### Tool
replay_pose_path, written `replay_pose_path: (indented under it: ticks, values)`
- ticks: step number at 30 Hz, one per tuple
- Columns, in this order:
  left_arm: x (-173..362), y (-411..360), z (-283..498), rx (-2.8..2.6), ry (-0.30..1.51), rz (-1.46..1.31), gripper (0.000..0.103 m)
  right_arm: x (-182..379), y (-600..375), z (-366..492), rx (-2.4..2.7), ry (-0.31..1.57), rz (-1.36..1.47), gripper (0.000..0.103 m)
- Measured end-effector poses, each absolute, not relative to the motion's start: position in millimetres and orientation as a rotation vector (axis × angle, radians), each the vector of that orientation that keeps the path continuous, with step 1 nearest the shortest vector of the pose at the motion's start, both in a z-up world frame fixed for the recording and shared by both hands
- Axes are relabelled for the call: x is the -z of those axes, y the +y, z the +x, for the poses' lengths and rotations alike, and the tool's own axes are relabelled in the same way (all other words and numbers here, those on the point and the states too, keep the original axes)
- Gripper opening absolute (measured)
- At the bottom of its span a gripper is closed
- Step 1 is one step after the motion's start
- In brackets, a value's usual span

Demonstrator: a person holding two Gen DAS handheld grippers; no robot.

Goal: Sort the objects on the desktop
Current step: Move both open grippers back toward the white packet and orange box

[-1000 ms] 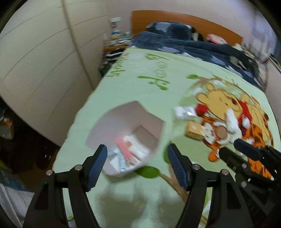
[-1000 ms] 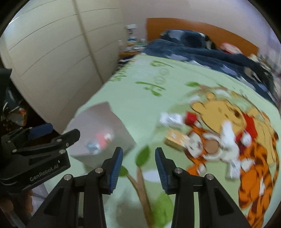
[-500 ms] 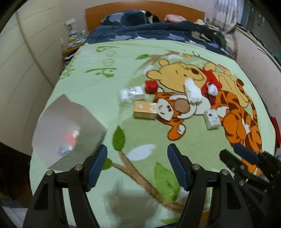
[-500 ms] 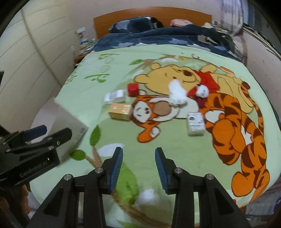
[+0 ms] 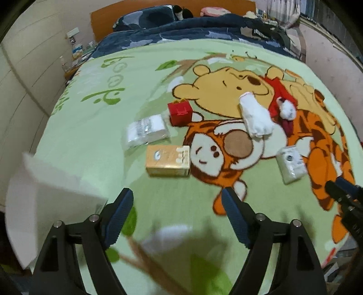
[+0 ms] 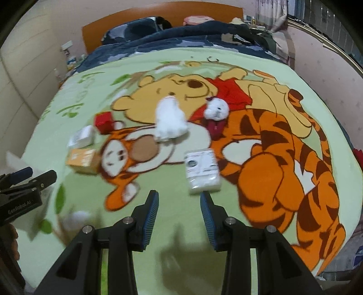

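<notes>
Spread over the bed was a pale green fleece blanket [image 5: 95, 136] printed with a yellow bear and an orange striped tiger, with a dark blue quilt [image 5: 181, 29] bunched against the orange wooden headboard [image 5: 106, 15] beyond it.

At the far left edge of the blanket sat a white open cardboard box [image 5: 45, 195], blurred in the left wrist view; its contents could not be made out.

My left gripper [image 5: 177, 217] hung over bare blanket near the box. Its jaws had just been opening and stood spread wide, with nothing between the blue pads [image 5: 118, 215].

Further in lay a clear-wrapped white tissue pack [image 5: 147, 131], and just below it an orange rectangular carton [image 5: 168, 163] lying flat. Beside the tissue pack, to its right, stood a small red box with a yellow arch handle [image 5: 180, 112].

Near the middle a white fabric sock [image 6: 170, 120] lay on the bear's chin. To its right sat a small white plush toy [image 6: 216, 110], touching a dark red piece below it that I could not identify.

My right gripper [image 6: 179, 213] pointed down at the blanket, jaws set narrowly apart and empty. A second white plastic-wrapped tissue pack [image 6: 203, 171] lay just beyond its right pad, apart from the fingers [image 6: 207, 211].

None of the loose items was in the box's visible part; all rested on the blanket.
</notes>
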State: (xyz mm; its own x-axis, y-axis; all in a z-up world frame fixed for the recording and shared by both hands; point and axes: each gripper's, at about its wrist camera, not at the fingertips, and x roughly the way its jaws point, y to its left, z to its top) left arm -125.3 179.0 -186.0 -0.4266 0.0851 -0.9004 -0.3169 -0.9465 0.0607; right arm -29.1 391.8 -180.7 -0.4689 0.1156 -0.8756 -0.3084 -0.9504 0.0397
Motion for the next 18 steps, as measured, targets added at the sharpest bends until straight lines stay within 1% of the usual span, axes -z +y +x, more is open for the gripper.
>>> replay_pose_path:
  ticks: [4,9,10,12,14,15,16,18]
  values:
    - [221,193,-142,-2.433,0.361,-1.533,0.081,220,419,-50,-2.454,0.298,-1.502,0.039]
    - [247,205,-143,-2.413,0.389,-1.557,0.081,271,435,-72,-2.428,0.287,-1.606,0.039]
    - [250,206,-142,-2.406,0.397,-1.557,0.081,275,435,-75,-2.432,0.259,-1.597,0.04]
    - [256,209,-140,-2.393,0.417,-1.555,0.081,278,436,-79,-2.457,0.236,-1.562,0.046]
    - [261,210,-139,-2.382,0.43,-1.558,0.081,279,439,-84,-2.49,0.291,-1.544,0.056]
    - [263,210,-139,-2.377,0.431,-1.563,0.081,280,440,-86,-2.484,0.307,-1.541,0.067]
    - [264,210,-140,-2.372,0.429,-1.569,0.081,281,442,-89,-2.476,0.322,-1.539,0.072]
    - [266,209,-140,-2.362,0.428,-1.573,0.081,293,448,-99,-2.397,0.323,-1.607,0.072]
